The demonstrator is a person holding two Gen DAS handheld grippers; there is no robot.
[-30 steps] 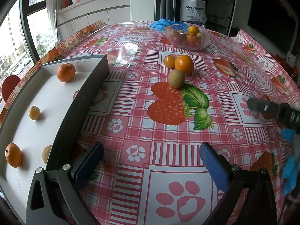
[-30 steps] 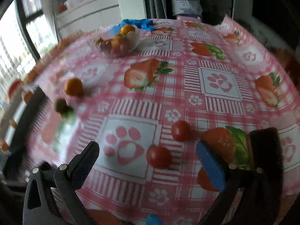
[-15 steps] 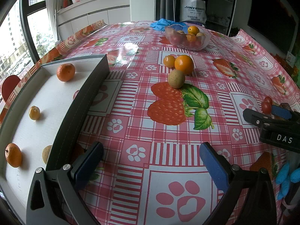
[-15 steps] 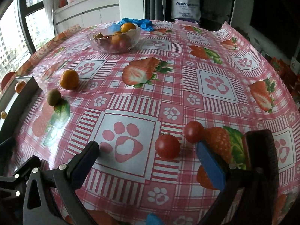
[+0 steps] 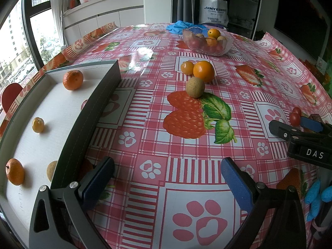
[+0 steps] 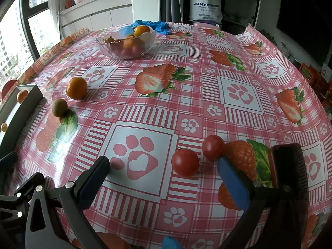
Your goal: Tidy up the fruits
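Left gripper [image 5: 167, 179]: jaws stood wide apart with nothing between them, poised low over the bench beside the tray's dark wall
Right gripper [image 6: 164, 178]: jaws likewise spread wide and empty; the nearer tomato [image 6: 185, 161] lay just ahead of the gap, toward the blue-padded finger [image 6: 233, 185]
Second tomato [image 6: 213, 147]: sat just beyond and to the right of the first, close to it; whether the two touched could not be told
Bench [image 5: 145, 95]: covered by a pink checked cloth printed with strawberries and paw marks
Tray [image 5: 95, 105]: a white-floored box with dark walls at the left edge of the bench; it held a mandarin [image 5: 73, 79] near its far corner, a small yellow fruit [image 5: 38, 125] at mid-length, another mandarin [image 5: 14, 171] near the front, and a pale round fruit [image 5: 51, 170] partly hidden behind the wall
Loose fruit: an orange [image 5: 203, 71], a smaller orange fruit [image 5: 187, 67] touching it on the left, and a brown round fruit [image 5: 195, 87] just in front, all on the cloth at mid-bench and well apart from the tray
Glass bowl [image 5: 226, 45]: stood at the far side of the bench, filled with mixed orange, red and brown fruit
Blue glove [image 6: 151, 26]: lay crumpled behind the bowl
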